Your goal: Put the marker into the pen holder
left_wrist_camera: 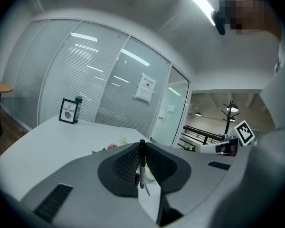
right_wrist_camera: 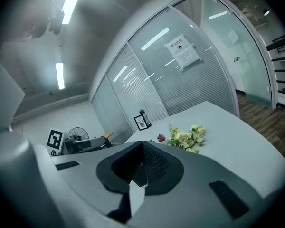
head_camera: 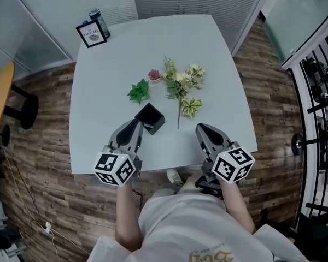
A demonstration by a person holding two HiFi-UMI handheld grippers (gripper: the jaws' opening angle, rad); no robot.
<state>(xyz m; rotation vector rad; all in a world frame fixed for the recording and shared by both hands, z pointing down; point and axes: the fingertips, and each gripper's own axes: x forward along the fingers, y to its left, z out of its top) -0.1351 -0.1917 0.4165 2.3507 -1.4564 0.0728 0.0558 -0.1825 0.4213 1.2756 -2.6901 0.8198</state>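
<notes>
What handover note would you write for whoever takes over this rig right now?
Left gripper: shut on the marker, which stands upright between its jaws.
Right gripper: shut, nothing in it.
Holder: on the table, just ahead of the left gripper.
Done: marker is in the grip.
Left: carry it over the holder, lower it in, let go.
</notes>
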